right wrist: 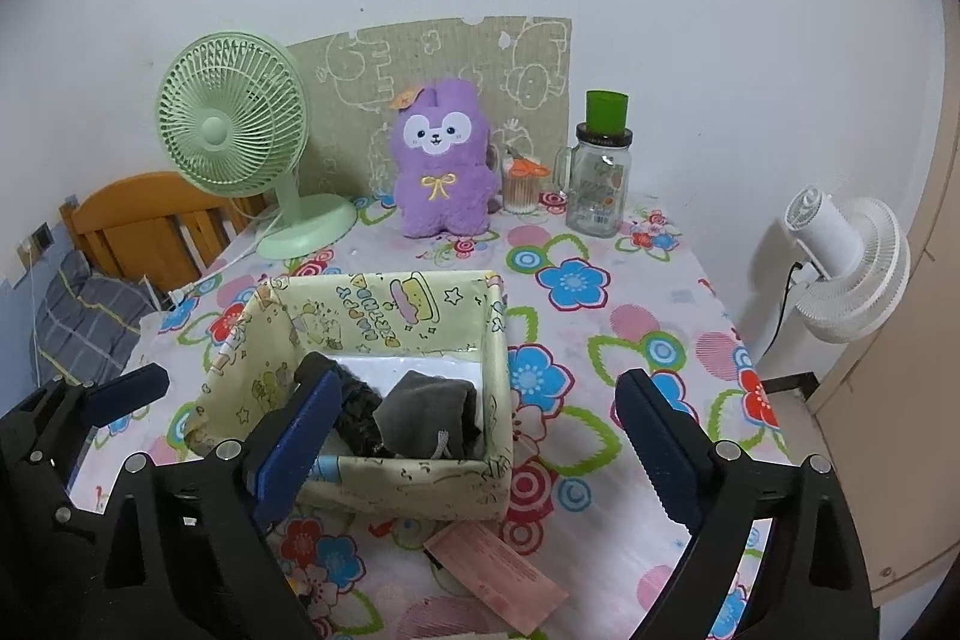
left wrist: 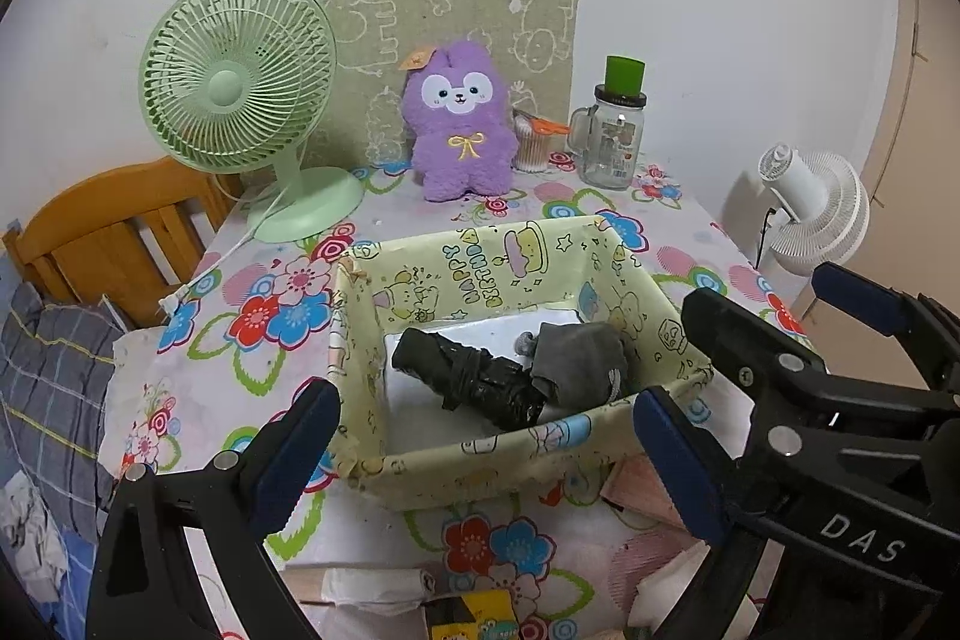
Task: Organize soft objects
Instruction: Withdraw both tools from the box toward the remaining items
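Yellow paper-lined box [right wrist: 384,340]: grey sock [right wrist: 426,409], black bundle [left wrist: 468,376] inside | purple plush rabbit [right wrist: 441,172] 12 o'clock | left gripper [left wrist: 486,454], right gripper [right wrist: 474,436]: jaws apart, empty.

Soft, even indoor light fills both views; shadows are faint. Fisheye bending curves everything toward the rim, with black vignette corners at 2 and 10 o'clock.

On the table [right wrist: 654,316]: one yellow box [right wrist: 384,484] holding two soft things, a black bundle [left wrist: 468,382] and a grey cloth [left wrist: 579,361]; one purple plush [right wrist: 444,178]; one green fan [right wrist: 234,130]; one glass jar [right wrist: 597,184].
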The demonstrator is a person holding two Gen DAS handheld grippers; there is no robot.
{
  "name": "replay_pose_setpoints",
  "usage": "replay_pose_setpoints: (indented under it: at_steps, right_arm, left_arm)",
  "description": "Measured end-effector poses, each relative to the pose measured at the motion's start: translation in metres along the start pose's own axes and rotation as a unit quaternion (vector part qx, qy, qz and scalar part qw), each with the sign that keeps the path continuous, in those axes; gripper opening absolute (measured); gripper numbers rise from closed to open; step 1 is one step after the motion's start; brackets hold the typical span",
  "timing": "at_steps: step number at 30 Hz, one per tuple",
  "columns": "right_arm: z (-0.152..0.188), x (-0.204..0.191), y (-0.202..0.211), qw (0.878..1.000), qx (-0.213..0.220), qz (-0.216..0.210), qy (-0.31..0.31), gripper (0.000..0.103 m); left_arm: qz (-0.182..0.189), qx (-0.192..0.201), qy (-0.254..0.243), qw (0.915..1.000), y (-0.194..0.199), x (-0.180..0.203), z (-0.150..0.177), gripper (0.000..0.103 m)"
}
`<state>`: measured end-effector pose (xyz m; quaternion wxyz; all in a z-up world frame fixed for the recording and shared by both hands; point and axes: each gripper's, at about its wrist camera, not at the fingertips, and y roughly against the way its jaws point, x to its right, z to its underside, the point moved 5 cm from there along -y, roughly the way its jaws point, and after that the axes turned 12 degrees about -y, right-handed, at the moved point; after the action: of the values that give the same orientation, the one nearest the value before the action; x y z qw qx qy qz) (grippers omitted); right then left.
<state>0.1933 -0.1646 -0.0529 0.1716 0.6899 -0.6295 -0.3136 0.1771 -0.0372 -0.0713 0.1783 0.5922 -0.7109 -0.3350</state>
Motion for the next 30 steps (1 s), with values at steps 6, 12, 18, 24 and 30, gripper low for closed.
replay_pose_setpoints:
  at_steps: [6, 12, 18, 24, 30]
  right_arm:
    - [0.007, -0.001, 0.012, 1.0, 0.006, -0.001, 0.005, 0.095]
    - [0.015, -0.002, 0.021, 1.0, 0.006, -0.003, 0.01, 0.095]
    - [0.023, -0.003, 0.028, 1.0, 0.005, -0.005, 0.013, 0.095]
    - [0.033, -0.002, 0.034, 1.0, 0.002, -0.006, 0.013, 0.095]
    - [0.046, -0.002, 0.039, 1.0, -0.001, -0.006, 0.013, 0.095]
  left_arm:
    - [-0.002, 0.004, 0.001, 1.0, 0.012, 0.001, 0.008, 0.1]
    - [-0.003, 0.005, 0.002, 1.0, 0.021, 0.001, 0.016, 0.099]
    - [-0.002, 0.005, 0.004, 1.0, 0.026, 0.003, 0.025, 0.099]
    - [-0.001, 0.004, 0.007, 1.0, 0.032, 0.004, 0.037, 0.099]
    - [0.0, 0.001, 0.011, 0.9999, 0.038, 0.005, 0.051, 0.1]
